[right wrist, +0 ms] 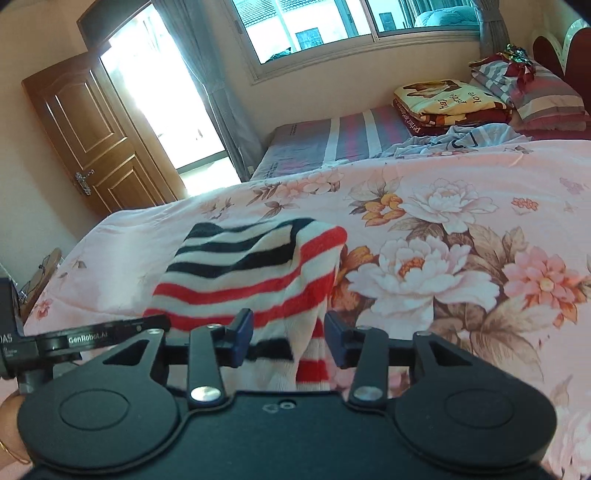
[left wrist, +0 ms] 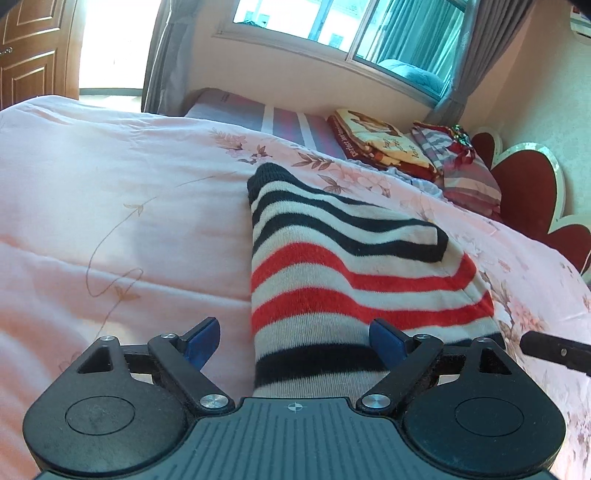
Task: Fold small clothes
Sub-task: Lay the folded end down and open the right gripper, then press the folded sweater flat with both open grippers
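1. A bed with a pink flowered quilt fills most of both views; everything below is placed relative to this quilt.
2. A window with grey curtains sits in the wall beyond the quilt's far edge, and a brown wooden door stands open past its left corner.
3. A striped mattress shows bare just beyond the quilt's far edge, with a folded blanket and a striped pillow at its head end.
4. A striped garment, in black, white and red bands, lies on the quilt's near part, its top layer folded over itself.
5. The left gripper hangs over the garment's near edge with its blue pads wide apart, the right pad touching the cloth and the left one over bare quilt.
6. The right gripper stands at the garment's near right corner, pads at a narrower gap with cloth between them, not pinched.
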The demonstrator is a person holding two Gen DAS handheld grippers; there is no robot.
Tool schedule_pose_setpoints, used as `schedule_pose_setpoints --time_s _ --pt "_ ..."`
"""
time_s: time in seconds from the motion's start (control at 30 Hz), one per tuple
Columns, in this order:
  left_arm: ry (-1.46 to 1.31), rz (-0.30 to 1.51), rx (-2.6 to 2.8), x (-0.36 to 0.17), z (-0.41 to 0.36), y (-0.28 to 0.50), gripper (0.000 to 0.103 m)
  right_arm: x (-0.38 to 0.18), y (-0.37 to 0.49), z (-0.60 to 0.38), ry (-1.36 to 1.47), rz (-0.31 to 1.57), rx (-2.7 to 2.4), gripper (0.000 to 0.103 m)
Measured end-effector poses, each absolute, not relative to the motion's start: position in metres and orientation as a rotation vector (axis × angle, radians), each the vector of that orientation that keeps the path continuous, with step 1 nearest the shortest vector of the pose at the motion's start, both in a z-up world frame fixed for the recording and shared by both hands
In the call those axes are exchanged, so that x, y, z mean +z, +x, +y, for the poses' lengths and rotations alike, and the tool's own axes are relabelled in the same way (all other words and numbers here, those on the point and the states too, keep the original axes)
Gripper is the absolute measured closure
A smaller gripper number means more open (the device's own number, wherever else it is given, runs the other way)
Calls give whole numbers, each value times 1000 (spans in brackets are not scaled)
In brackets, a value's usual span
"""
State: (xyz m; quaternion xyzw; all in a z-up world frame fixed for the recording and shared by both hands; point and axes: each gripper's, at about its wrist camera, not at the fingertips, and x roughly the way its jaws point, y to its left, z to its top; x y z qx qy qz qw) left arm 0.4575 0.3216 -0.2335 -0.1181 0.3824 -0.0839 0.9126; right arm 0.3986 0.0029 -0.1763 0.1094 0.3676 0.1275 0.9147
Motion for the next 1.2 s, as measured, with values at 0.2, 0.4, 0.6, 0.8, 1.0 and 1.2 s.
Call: schedule_pose_setpoints --time_s 0.2,0.4,0.6,0.8,1.0,1.2 --pt "-254 808 -168 -243 320 449 16 -208 368 11 216 861 221 81" --pt "-253 817 -166 -248 320 446 14 -234 359 8 189 878 136 83" --pt "-214 773 -179 -217 315 457 14 -195 357 5 206 829 173 79" --pt "-199 800 -150 -213 298 511 14 -176 428 19 168 733 171 79" --pt "-235 856 -82 -247 301 544 13 -202 504 36 127 746 140 79" --pt "-251 845 -59 -253 301 544 10 -236 526 26 127 781 88 81"
